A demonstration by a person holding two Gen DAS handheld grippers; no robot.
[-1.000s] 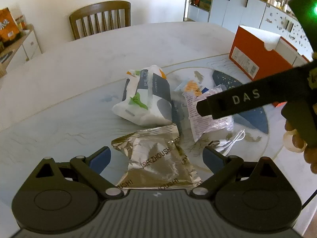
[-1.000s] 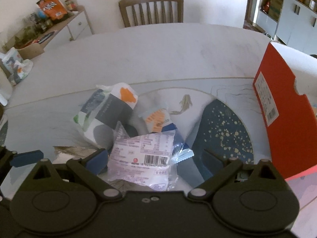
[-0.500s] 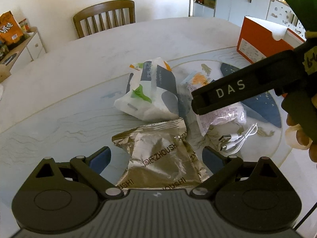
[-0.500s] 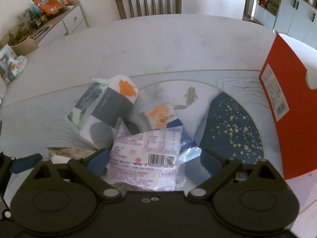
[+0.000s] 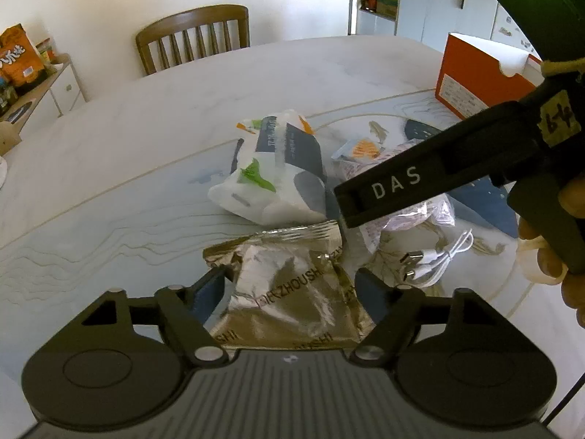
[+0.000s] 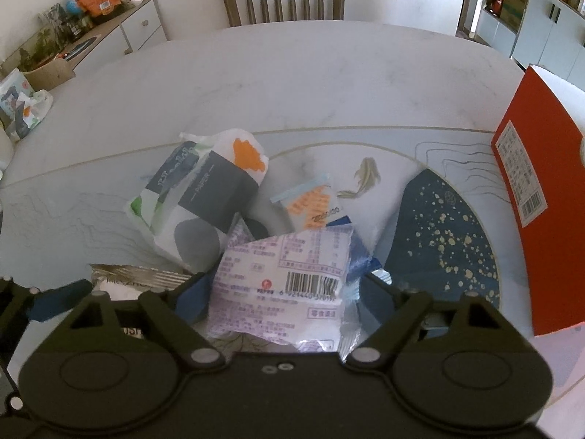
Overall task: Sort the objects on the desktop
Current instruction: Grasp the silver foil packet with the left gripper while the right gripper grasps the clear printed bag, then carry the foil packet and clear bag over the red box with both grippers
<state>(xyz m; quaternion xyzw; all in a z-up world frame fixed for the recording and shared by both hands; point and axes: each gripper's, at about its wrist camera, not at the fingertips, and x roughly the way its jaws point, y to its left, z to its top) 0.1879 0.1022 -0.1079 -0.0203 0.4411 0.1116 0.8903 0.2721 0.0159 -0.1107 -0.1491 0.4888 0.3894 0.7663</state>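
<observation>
Left wrist view: left gripper [image 5: 289, 289] closing w/ foil packet [image 5: 292, 289] between jaws, right gripper [image 6: 281, 292] closing round purple-print packet [image 6: 281, 289], both flat on table [image 6: 292, 84], prob. for sorting into orange box [image 6: 526, 197].

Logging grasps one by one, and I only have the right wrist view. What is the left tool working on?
Observer: The left tool straddles a crinkled foil pouch. Its jaws are closing, and the pads are not clearly pressing yet.
Reviewer: Anything loose beside that pouch?
Observer: A white cable lies bundled on the table just to its right.
Reviewer: And who carries my camera?
Observer: A hand grips the handle of the right tool, seen at the right edge of the left wrist view.
</observation>
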